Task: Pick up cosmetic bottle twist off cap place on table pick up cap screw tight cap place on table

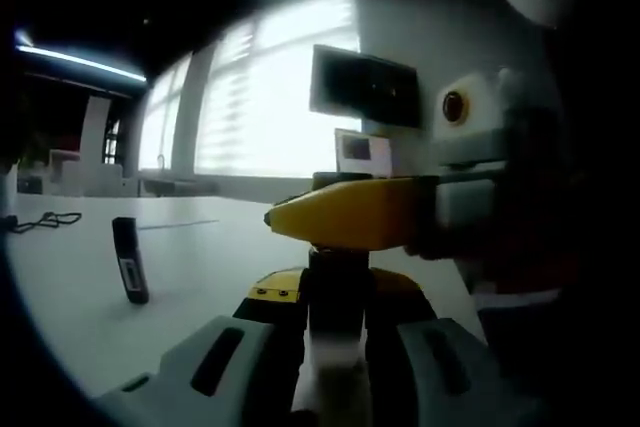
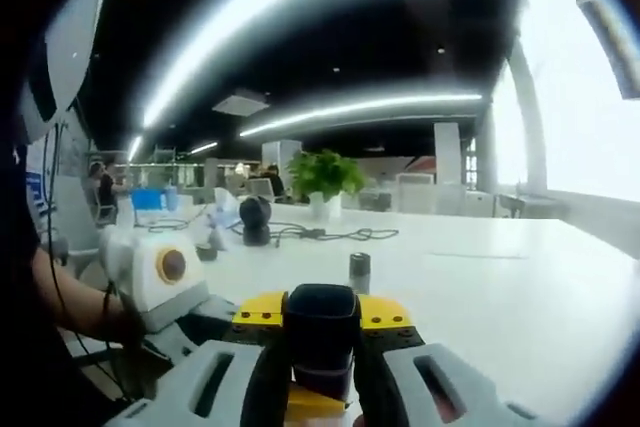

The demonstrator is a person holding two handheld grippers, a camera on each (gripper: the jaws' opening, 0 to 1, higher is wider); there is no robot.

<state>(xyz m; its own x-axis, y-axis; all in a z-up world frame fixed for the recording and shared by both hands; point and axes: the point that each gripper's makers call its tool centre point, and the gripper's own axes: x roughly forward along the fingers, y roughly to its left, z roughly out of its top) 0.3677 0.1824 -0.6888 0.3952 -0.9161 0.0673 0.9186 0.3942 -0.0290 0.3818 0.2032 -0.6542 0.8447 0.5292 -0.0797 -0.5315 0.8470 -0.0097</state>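
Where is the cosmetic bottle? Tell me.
The cosmetic bottle stands bottom centre in the left gripper view, held between the jaws of the left gripper, with the right gripper clamped across its top.

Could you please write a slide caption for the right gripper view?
Right gripper clamps a dark cap above the white table; a small grey cylinder stands beyond.

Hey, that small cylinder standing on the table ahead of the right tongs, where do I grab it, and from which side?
Probably grip the cylinder around its side wall at mid-height, coming in level from the near side. It stands upright and alone, so jaws can close across its round body. The right tongs hold the cap now.
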